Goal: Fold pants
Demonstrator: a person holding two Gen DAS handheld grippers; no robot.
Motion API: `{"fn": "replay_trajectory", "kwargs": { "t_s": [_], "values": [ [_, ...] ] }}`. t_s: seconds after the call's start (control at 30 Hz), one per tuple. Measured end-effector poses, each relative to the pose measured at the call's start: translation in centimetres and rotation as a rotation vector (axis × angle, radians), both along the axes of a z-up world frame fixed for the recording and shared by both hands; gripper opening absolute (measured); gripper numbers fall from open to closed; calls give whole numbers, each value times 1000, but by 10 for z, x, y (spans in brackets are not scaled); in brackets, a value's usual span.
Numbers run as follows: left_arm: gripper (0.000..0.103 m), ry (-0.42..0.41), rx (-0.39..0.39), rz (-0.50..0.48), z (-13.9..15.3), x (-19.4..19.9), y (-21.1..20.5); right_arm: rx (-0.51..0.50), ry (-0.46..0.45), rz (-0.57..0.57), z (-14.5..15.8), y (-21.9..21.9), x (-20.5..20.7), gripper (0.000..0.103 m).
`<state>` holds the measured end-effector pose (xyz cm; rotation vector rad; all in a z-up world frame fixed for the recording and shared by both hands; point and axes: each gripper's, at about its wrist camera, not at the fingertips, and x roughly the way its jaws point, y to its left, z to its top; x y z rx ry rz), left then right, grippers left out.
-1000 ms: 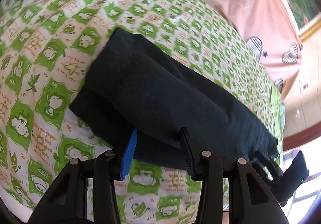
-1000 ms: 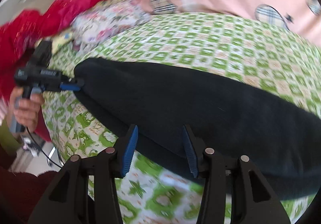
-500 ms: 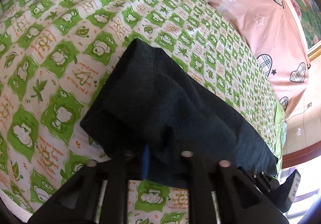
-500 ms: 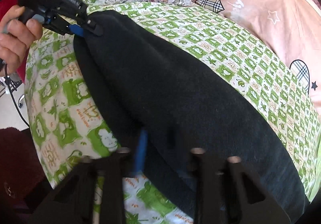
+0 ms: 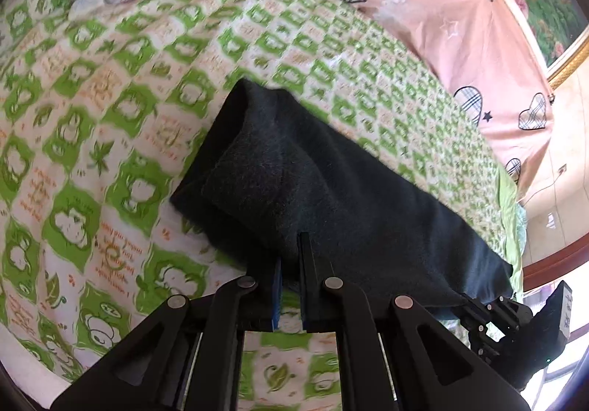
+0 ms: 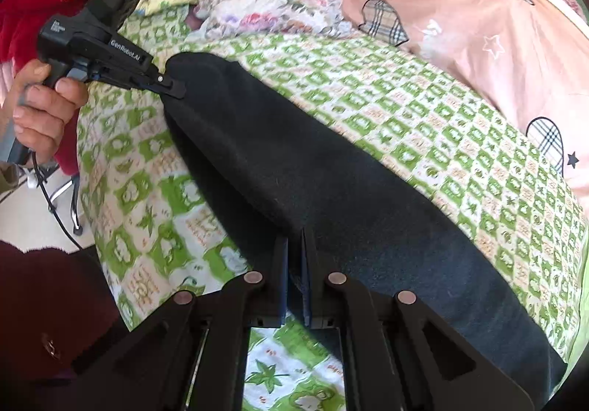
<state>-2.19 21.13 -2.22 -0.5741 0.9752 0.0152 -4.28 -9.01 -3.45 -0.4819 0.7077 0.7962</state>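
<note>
Pants (image 5: 331, 190) on green bedsheet (image 5: 110, 116), both hand-held grippers clamped

Pants (image 5: 331, 190) across the bedsheet (image 5: 110, 116), quilt (image 5: 460, 24) behind.

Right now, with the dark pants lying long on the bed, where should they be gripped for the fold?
Grip the near long edge of the pants from the bed's front side, one hold toward each end. The edge lies free on the green sheet. The left gripper and right gripper are already shut there.
</note>
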Motion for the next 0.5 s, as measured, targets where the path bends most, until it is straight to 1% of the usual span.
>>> {"fn": "replay_trajectory", "kwargs": {
  "t_s": [0.13, 0.2, 0.23, 0.3, 0.37, 0.43, 0.47, 0.5],
  "values": [
    [6, 11, -14, -1, -13, -2, 5, -18, 26, -2, -14, 3, 0, 7],
    [7, 15, -18, -2, -17, -2, 7, -8, 61, -12, -19, 2, 3, 7],
    [11, 15, -19, -1, -17, -3, 7, -2, 74, -16, -20, 1, 4, 7],
    [14, 13, -2, 6, -15, -4, 7, 21, 102, -24, -20, -1, 6, 11],
    [15, 9, 20, 7, -10, -6, 6, 50, 120, -28, -17, -4, 6, 16],
    [28, 12, 33, 14, -4, -9, 5, 73, 130, -31, -15, -8, 5, 18],
    [34, 12, 40, 18, -2, -10, 6, 94, 145, -39, -14, -11, 5, 19],
    [47, 19, 50, 25, 0, -11, 6, 113, 159, -45, -13, -14, 5, 19]
  ]
}}
